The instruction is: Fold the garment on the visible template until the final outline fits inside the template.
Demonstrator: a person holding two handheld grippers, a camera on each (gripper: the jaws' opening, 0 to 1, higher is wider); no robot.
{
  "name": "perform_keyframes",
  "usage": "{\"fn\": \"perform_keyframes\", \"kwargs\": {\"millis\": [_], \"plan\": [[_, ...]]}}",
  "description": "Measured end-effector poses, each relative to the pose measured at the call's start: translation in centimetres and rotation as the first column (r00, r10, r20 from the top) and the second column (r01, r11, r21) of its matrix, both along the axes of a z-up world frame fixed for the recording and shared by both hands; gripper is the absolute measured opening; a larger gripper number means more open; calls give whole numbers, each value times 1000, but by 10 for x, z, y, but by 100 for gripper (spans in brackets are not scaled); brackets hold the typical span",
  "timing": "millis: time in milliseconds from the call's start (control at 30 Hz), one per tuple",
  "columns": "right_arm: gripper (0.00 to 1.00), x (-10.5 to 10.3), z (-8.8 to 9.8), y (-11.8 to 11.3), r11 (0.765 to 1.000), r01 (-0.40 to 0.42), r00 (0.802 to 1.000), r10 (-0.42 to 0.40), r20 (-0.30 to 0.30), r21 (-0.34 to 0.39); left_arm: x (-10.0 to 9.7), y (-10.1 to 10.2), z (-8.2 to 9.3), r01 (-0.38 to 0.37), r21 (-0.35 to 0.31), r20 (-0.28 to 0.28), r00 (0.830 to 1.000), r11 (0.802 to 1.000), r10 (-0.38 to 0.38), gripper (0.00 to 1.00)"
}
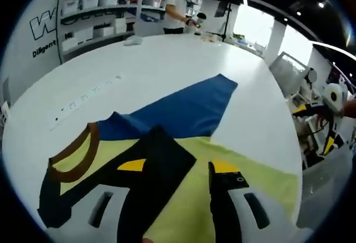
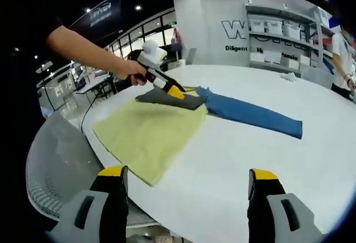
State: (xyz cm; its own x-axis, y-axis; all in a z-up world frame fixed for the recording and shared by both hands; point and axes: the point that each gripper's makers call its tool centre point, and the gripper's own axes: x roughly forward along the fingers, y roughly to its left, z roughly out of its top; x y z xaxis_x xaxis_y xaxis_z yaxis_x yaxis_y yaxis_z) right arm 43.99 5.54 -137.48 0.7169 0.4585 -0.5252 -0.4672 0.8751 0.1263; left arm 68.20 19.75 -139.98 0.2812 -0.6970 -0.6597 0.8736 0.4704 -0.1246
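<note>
The garment lies on a round white table (image 2: 233,159). It has a yellow body (image 2: 150,132), a blue sleeve (image 2: 250,112) stretched flat to the side and a black sleeve (image 2: 169,99) folded back over the body. In the left gripper view the blue sleeve (image 1: 183,109) runs away from me, the brown collar (image 1: 72,162) is at left, and the black sleeve (image 1: 167,154) lies between my jaws against the left one. My left gripper (image 1: 179,166) has its jaws apart; it also appears as the left gripper (image 2: 173,91), held by a hand at the black sleeve. My right gripper (image 2: 189,179) is open over bare table, near the yellow hem.
A faint row of marks (image 1: 83,95) is printed on the table. A person (image 1: 175,9) stands at the far edge near shelves (image 1: 94,9) holding white bins. A small white object (image 2: 288,77) lies on the table. A white mesh chair (image 2: 50,170) stands beside the table.
</note>
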Motion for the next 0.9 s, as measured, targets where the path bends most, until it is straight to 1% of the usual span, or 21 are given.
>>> {"fn": "perform_keyframes", "kwargs": {"millis": [100, 133, 333, 633, 767, 900], "plan": [[87, 5, -1, -2, 1000, -1, 1000, 1, 3, -13, -3, 5, 0, 25, 13, 28, 999, 1000, -26, 52], [86, 7, -1, -3, 1000, -2, 1000, 3, 5, -19, -1, 8, 0, 25, 15, 36, 999, 1000, -26, 55], [84, 20, 0, -9, 998, -2, 1000, 4, 20, -57, -2, 20, -1, 24, 29, 53, 998, 999, -26, 64], [80, 42, 3, -26, 994, 16, 999, -12, 37, -112, -6, 38, 9, 28, 35, 84, 996, 999, -31, 68], [78, 57, 3, -43, 988, 34, 999, -28, 39, -149, -7, 47, 15, 19, 32, 94, 995, 999, -22, 68], [77, 73, 9, -59, 989, 74, 996, -68, 54, -129, -10, 55, 20, 15, 34, 104, 994, 999, -19, 69]]}}
